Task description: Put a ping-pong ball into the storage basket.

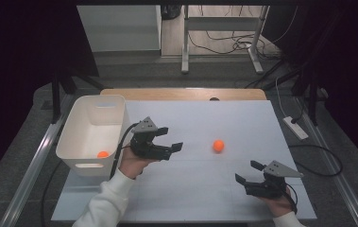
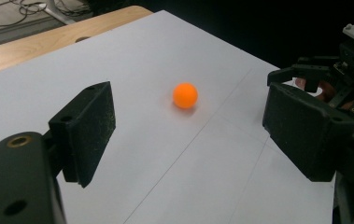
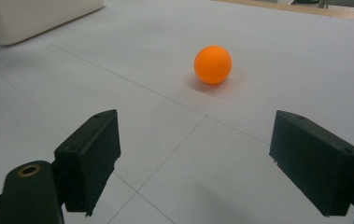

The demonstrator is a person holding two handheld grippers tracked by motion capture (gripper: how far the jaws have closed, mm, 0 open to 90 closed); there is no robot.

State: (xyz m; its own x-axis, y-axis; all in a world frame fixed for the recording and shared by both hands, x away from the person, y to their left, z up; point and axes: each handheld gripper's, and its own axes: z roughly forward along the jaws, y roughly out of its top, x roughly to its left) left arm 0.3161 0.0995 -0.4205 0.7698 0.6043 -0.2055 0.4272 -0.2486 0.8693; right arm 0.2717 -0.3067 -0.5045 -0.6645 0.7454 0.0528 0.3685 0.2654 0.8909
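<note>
Left gripper [image 1: 173, 138] held above sheet [image 1: 200, 189], just right of bin [image 1: 96, 106], jaws apart, nothing between, aimed at ball [image 1: 218, 145]. Ball lay loose on sheet, about mid-table, between the 2 grippers, clear of both. Right gripper [image 1: 247, 172] low at near right corner, jaws apart, empty. 2nd ball [image 1: 103, 154] sat inside bin, near front wall.
</note>
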